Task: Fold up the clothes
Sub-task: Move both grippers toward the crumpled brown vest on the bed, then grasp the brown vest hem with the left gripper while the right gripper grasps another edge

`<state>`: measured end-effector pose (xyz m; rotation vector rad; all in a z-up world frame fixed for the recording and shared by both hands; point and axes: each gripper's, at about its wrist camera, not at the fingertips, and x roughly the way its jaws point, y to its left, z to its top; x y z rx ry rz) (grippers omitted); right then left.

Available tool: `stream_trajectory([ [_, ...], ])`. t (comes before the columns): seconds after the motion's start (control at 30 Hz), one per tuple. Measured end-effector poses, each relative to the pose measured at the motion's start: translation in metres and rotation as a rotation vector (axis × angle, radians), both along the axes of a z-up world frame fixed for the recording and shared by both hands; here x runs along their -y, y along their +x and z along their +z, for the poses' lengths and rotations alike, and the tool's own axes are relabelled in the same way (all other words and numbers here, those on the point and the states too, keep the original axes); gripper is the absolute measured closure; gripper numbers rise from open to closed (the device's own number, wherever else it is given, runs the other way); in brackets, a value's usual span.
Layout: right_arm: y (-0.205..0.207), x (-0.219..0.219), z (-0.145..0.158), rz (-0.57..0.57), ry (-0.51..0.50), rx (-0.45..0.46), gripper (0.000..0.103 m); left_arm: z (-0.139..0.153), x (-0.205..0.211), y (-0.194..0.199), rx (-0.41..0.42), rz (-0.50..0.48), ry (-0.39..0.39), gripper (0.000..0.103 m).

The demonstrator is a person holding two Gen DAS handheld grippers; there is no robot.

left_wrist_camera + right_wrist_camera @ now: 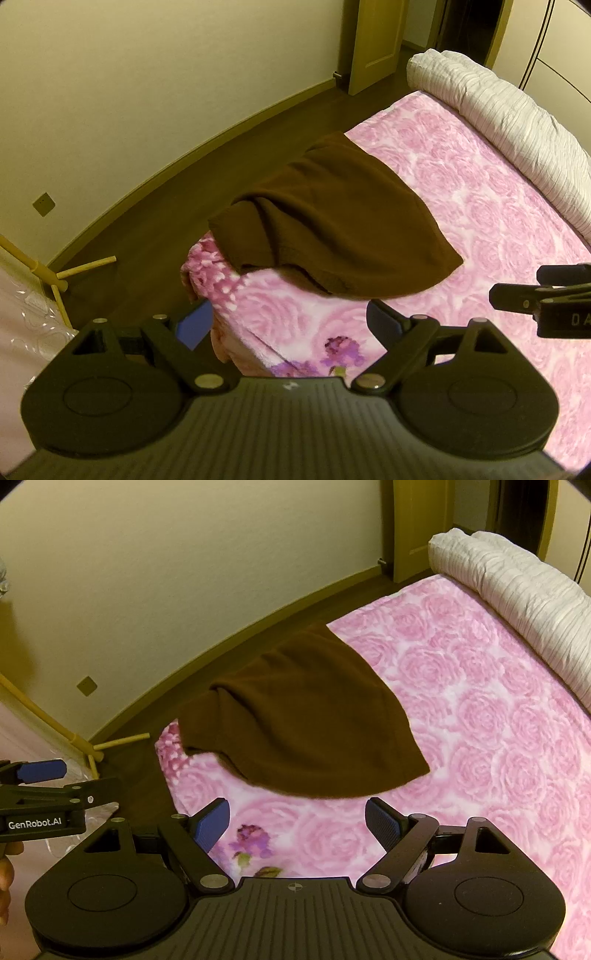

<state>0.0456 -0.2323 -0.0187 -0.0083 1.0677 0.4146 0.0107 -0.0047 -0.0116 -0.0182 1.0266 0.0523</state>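
Observation:
A dark brown garment lies folded over on the pink rose-patterned bedspread near the bed's left corner; part of it hangs over the edge. It also shows in the right wrist view. My left gripper is open and empty, just short of the garment's near hem. My right gripper is open and empty, also just short of the hem. The right gripper shows at the right edge of the left wrist view; the left gripper shows at the left edge of the right wrist view.
A rolled white quilt lies along the far side of the bed. Dark wooden floor and a cream wall lie to the left, with a wooden stand and a door beyond.

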Motion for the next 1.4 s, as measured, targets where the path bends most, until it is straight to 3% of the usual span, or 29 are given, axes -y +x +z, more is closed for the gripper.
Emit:
stream_trajectory([
  [0.47, 0.001, 0.015, -0.008, -0.007, 0.018, -0.015, 0.019, -0.003, 0.009, -0.004, -0.003, 0.000, 0.032, 0.015],
  [1.03, 0.002, 0.031, -0.031, 0.098, -0.028, -0.012, 0.019, -0.019, 0.011, -0.024, -0.017, 0.091, 0.036, 0.015],
  [1.13, 0.002, 0.027, -0.036, 0.148, -0.057, 0.038, 0.019, -0.030, 0.001, -0.016, -0.021, 0.031, 0.052, 0.015],
  [1.23, -0.001, 0.015, -0.044, 0.261, -0.116, 0.132, 0.019, -0.050, -0.011, 0.001, -0.028, -0.080, 0.124, 0.015],
  [1.4, -0.003, -0.020, -0.084, 0.470, -0.283, 0.202, 0.019, -0.097, -0.027, 0.037, 0.026, -0.402, 0.298, 0.017],
])
